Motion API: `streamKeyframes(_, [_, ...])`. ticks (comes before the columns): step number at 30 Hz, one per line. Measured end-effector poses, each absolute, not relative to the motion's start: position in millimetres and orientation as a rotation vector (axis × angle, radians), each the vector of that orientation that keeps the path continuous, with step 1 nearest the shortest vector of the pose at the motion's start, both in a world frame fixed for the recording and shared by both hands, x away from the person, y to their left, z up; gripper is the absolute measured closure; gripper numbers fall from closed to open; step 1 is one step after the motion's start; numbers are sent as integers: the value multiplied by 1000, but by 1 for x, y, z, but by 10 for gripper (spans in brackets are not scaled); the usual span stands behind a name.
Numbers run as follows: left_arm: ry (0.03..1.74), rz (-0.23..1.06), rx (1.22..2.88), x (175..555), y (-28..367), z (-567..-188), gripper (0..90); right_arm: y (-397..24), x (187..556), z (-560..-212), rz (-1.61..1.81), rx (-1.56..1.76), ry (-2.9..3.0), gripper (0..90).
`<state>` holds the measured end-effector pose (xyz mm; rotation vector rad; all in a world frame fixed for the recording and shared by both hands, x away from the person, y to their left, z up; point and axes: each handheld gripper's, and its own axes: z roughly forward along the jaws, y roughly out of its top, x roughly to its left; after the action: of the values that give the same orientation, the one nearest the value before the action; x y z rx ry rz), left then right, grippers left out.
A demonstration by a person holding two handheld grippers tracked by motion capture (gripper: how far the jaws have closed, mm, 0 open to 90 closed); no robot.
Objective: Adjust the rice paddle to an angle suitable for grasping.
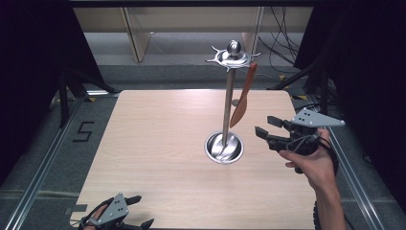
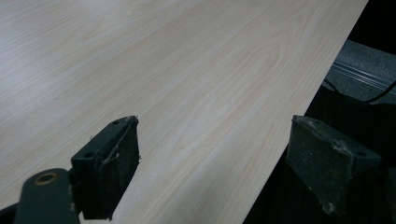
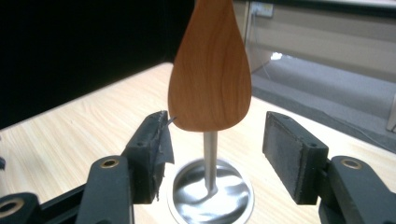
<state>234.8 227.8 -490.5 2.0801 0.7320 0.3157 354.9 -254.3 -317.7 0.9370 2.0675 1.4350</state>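
A metal utensil stand point(image 1: 228, 100) rises from a round dish base point(image 1: 224, 147) at the middle right of the wooden table point(image 1: 158, 143). A wooden spatula point(image 1: 242, 103) hangs blade down from a hook on the stand's top ring. My right gripper point(image 1: 265, 125) hovers just right of the blade, pointing left, open. In the right gripper view the spatula's blade point(image 3: 210, 70) hangs in front of and slightly above the open gripper point(image 3: 215, 135), with neither pad touching it, and the base point(image 3: 233, 191) lies below. My left gripper point(image 1: 144, 210) rests at the table's front left edge, open and empty point(image 2: 212, 140).
Black curtains close in both sides. Beyond the table's far edge are pale shelving point(image 1: 139, 33) and loose cables point(image 1: 282, 43) on the floor. Metal rails point(image 1: 43, 163) run along the table's sides. In the left gripper view the table's edge point(image 2: 299, 116) drops to dark floor.
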Motion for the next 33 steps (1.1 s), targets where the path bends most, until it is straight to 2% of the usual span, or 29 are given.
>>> streamKeyframes(33, [747, 317, 2057, 233, 228, -490, 163, -269, 353, -378, 1342, 1066, 2202, 386])
